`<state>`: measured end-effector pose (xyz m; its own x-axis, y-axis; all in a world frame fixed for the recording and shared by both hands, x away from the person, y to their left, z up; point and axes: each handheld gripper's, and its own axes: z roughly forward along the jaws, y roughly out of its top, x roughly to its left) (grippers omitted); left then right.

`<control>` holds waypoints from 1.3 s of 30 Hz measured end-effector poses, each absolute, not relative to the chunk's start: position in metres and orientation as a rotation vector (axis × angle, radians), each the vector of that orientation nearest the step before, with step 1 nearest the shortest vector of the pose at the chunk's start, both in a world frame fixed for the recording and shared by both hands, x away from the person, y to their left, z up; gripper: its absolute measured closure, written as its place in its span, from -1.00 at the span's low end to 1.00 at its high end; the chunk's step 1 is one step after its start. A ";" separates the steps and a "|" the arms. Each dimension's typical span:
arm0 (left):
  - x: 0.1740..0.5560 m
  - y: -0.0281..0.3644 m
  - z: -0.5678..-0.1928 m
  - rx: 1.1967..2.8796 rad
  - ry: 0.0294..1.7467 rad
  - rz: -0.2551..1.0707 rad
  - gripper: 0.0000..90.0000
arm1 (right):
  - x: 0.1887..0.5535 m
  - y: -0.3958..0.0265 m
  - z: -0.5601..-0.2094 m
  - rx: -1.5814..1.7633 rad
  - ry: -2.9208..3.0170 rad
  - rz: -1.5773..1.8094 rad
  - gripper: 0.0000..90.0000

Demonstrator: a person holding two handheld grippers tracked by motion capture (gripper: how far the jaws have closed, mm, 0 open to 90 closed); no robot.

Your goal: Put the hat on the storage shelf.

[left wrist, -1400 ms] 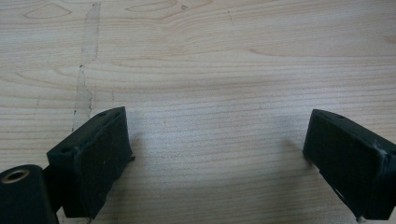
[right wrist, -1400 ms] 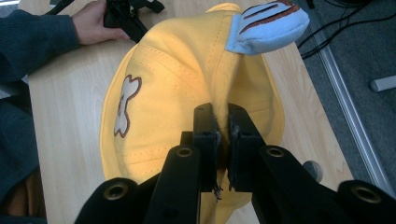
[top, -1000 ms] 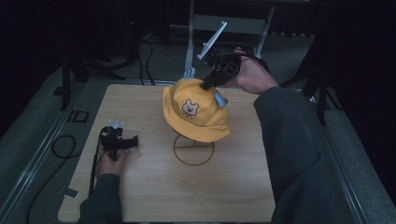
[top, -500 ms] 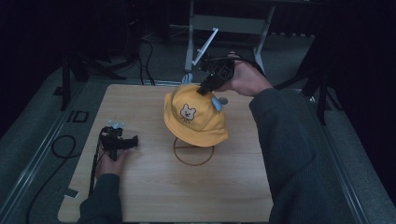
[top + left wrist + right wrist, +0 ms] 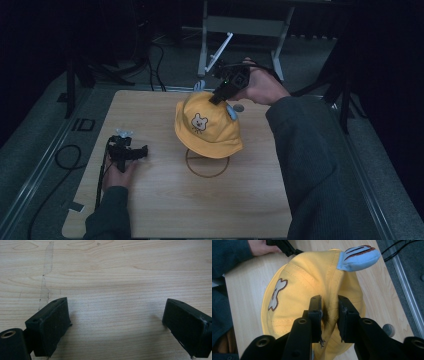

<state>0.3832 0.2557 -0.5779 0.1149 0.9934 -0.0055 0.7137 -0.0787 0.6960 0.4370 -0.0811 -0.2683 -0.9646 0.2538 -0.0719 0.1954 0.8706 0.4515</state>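
A yellow bucket hat (image 5: 207, 127) with a bear patch and blue ears sits draped over a stand with a ring base (image 5: 207, 169) at mid-table. My right gripper (image 5: 219, 97) is at the hat's crown from behind. In the right gripper view its jaws (image 5: 330, 302) have just been opening; a raised fold of the hat (image 5: 299, 285) still stands between them, with a dark gap beside one pad. The blue ear (image 5: 358, 257) sticks out above. My left gripper (image 5: 142, 150) rests on the table at the left, open, with bare wood between its jaws (image 5: 116, 320).
The wooden table (image 5: 150, 210) has open room in front and to the left. A small grey disc (image 5: 239, 107) lies near the back edge. A metal frame (image 5: 240, 25) and cables stand on the floor behind the table.
The hat and my right gripper have shifted left and down, and the hat now hangs over the stand. The left gripper has stayed where it was.
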 end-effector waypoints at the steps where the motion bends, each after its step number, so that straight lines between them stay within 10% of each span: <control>1: 0.383 0.256 -0.578 1.852 1.654 0.664 -0.84 | 0.437 -0.081 -0.268 0.351 2.913 0.683 0.63; 39: 0.383 0.256 -0.578 1.851 1.653 0.663 -0.84 | 0.436 -0.084 -0.260 0.400 2.870 0.767 -0.17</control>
<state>0.3831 0.2557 -0.5780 0.1151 0.9933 -0.0060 0.7136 -0.0784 0.6962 0.4357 -0.0840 -0.2602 -0.9543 0.2906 -0.0695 0.2173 0.8346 0.5063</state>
